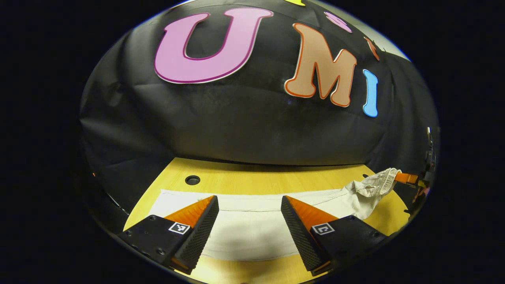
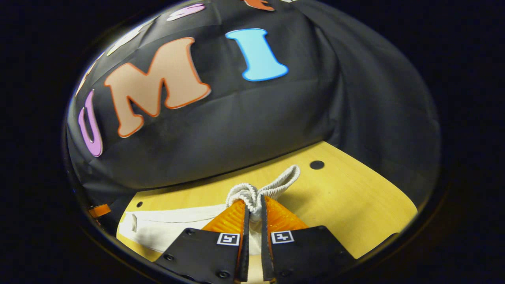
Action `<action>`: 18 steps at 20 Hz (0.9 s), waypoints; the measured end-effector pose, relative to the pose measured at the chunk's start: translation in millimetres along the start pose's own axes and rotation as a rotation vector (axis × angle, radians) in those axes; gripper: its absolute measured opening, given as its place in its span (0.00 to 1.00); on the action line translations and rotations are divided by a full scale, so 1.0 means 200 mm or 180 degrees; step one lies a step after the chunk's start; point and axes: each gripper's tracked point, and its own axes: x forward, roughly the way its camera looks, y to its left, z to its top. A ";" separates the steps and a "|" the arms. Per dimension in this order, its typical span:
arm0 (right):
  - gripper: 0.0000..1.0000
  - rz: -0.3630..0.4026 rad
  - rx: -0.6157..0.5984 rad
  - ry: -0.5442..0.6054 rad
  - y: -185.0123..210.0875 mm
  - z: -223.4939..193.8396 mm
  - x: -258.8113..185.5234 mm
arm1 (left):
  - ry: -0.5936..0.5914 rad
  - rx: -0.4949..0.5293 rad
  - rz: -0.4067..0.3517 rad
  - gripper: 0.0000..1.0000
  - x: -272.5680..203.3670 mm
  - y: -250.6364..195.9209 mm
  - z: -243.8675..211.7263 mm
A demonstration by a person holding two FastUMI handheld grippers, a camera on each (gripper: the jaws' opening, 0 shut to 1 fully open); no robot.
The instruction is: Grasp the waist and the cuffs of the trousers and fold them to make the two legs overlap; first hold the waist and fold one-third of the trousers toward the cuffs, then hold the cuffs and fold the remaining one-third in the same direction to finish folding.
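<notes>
**Trousers flat on the desk, one end pinched up**

Biggest thing here is the desk [image 1: 252, 179], light wood, with black cloth hanging behind its far edge and down both sides. There's a bare strip of wood between the trousers and that far edge, plus another strip along the near edge in the left gripper view. In the right gripper view the desk's right part is all open wood.

The trousers [image 1: 252, 225] are white and lie stretched out lengthwise across the desk, mostly flat. The waist [image 2: 256, 193] end, with its ribbed elastic, is bunched and lifted off the wood.

Left gripper [image 1: 249, 209] hangs above the flat part of the trousers, fingers spread wide, nothing between them. Right gripper [image 2: 254, 211] has both fingers pressed together on the gathered waist; a loop of elastic pokes out past the tips.

Small stuff: a round dark hole [image 1: 192, 180] near the far left corner, and another hole [image 2: 317, 165] near the far right.
</notes>
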 end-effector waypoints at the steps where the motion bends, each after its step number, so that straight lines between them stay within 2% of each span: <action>1: 0.15 0.0078 -0.0035 -0.0042 0.13 0.01 -0.03 | 0.0008 -0.0007 0.0005 0.95 -0.02 0.05 -0.01; 6: 0.15 0.0518 -0.0216 -0.0090 0.74 -0.04 -0.07 | 0.0028 -0.0020 0.0087 0.95 -0.09 0.33 -0.05; 8: 0.15 0.0733 -0.0321 0.0008 1.04 -0.19 -0.05 | 0.0028 -0.0056 0.0184 0.95 -0.11 0.50 -0.08; 10: 0.15 0.0832 -0.0446 0.0189 1.20 -0.38 -0.03 | 0.0072 -0.0081 0.0284 0.96 -0.13 0.62 -0.11; 13: 0.16 0.0893 -0.0757 0.0488 1.34 -0.66 0.04 | 0.0216 -0.0115 0.0451 0.96 -0.15 0.86 -0.26; 14: 0.22 0.0900 -0.0920 0.0612 1.38 -0.77 0.08 | 0.0281 -0.0156 0.0499 0.96 -0.16 0.92 -0.33; 15: 0.17 0.0926 -0.0988 0.0648 1.38 -0.81 0.08 | 0.0328 -0.0187 0.0527 0.96 -0.15 0.95 -0.36; 17: 0.28 0.0968 -0.1061 0.0714 1.37 -0.82 0.06 | 0.0357 -0.0250 0.0582 0.96 -0.13 0.98 -0.41; 18: 0.47 0.0994 -0.1061 0.0749 1.38 -0.83 0.05 | 0.0387 -0.0275 0.0602 0.96 -0.13 1.00 -0.45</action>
